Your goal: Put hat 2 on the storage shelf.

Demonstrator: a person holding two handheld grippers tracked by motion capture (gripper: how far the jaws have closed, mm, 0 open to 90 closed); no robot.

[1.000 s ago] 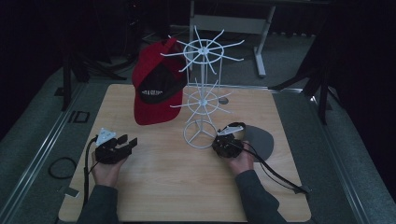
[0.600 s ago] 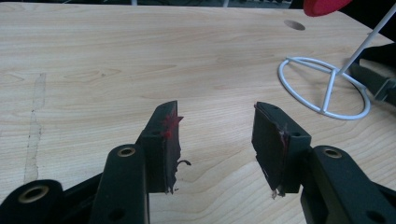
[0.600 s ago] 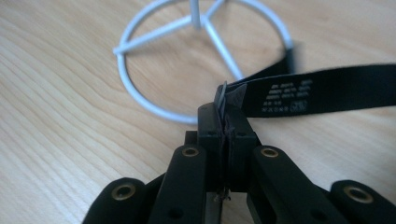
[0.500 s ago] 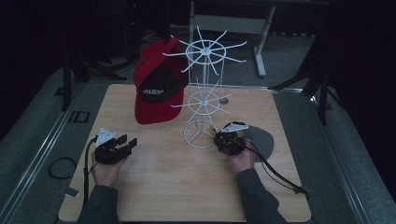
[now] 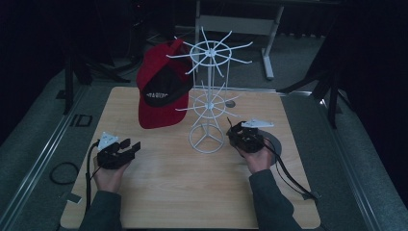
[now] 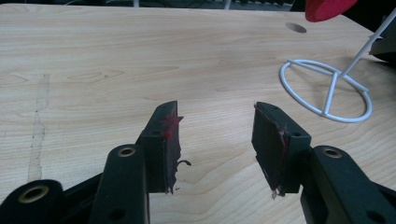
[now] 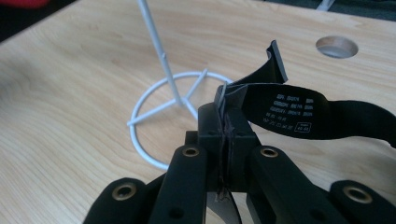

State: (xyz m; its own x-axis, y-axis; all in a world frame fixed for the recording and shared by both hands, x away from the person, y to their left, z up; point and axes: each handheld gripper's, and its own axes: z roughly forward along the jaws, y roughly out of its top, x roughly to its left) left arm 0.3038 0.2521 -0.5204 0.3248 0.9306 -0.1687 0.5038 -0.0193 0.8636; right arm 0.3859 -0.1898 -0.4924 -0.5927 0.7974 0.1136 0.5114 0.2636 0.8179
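A white wire rack (image 5: 210, 103) stands mid-table on a ring base (image 7: 159, 116), and a red cap (image 5: 161, 96) hangs on its left arms. My right gripper (image 7: 226, 126) is shut on a black strap (image 7: 289, 109) with a white printed label, lifted just right of the rack base. In the high view the right gripper (image 5: 235, 134) is held beside a dark cap part (image 5: 278, 143) on the table. My left gripper (image 5: 129, 147) rests at the front left, its jaws open and empty (image 6: 217, 135) and pointing towards the rack base (image 6: 327, 91).
A round hole (image 7: 336, 46) is cut in the wooden tabletop (image 5: 183, 192) behind the rack. The right gripper's cable (image 5: 288, 175) trails to the front right edge. A loose cable loop (image 5: 62, 172) lies off the table on the left.
My right gripper has risen a little beside the rack base with the black strap in its jaws. The left gripper has stayed where it was.
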